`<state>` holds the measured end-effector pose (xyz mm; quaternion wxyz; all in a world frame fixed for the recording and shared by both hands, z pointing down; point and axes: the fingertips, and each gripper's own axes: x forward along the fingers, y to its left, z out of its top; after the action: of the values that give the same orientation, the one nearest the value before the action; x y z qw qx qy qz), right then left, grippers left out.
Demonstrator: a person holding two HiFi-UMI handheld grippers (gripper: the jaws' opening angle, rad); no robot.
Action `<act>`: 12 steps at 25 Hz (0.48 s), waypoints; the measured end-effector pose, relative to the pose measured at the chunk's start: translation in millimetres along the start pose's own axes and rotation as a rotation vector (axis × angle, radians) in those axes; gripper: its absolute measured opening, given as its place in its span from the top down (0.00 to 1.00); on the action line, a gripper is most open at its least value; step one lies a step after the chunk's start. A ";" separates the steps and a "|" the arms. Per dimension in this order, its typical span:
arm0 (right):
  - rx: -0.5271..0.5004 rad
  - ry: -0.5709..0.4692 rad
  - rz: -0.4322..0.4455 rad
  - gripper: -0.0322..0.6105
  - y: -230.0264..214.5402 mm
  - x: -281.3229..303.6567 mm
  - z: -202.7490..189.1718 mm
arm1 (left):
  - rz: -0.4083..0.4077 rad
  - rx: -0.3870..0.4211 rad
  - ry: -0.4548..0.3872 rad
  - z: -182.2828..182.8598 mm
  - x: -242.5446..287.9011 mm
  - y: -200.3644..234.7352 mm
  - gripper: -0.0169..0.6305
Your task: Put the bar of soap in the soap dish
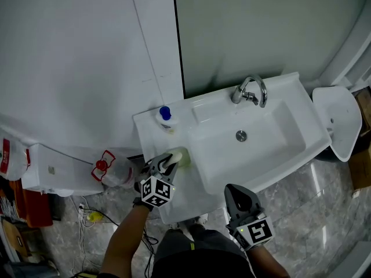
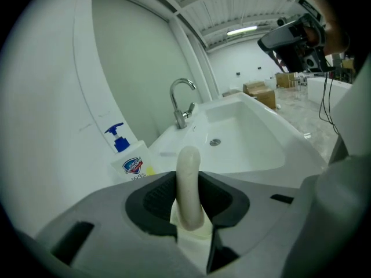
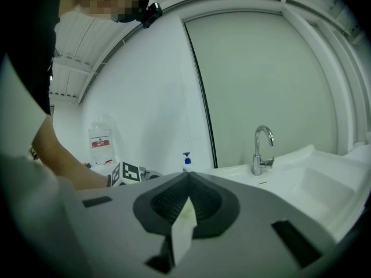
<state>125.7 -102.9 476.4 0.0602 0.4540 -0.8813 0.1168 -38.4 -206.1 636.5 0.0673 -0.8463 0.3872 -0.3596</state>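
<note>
While the bar of soap (image 2: 188, 172) stands on edge, pinched by its flat faces between the pads of the left gripper (image 1: 167, 165) over the sink's left ledge (image 1: 149, 126), we see the risk: a slick bar could squirt free and skid into the basin (image 1: 261, 138). We cannot pick out the soap dish for sure, so a release may miss it; the right gripper (image 3: 186, 184), jaws pressed together and empty, hangs well apart.
</note>
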 end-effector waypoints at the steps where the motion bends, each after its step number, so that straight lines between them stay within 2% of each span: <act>1: 0.004 0.002 -0.001 0.93 -0.9 0.1 -1.4 | -0.008 0.029 0.025 -2.4 4.5 -0.6 0.80; 6: 0.018 0.000 -0.001 0.93 -4.5 2.7 -4.9 | -0.047 0.156 0.127 -19.6 23.2 -3.7 0.80; 12: 0.018 0.008 -0.011 0.93 -13.2 3.3 -6.7 | -0.063 0.232 0.177 -29.5 35.0 -7.4 0.80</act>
<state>134.5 -111.2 485.6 0.0604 0.4589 -0.8774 0.1262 -38.0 -220.7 680.5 0.1187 -0.8096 0.3206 -0.4771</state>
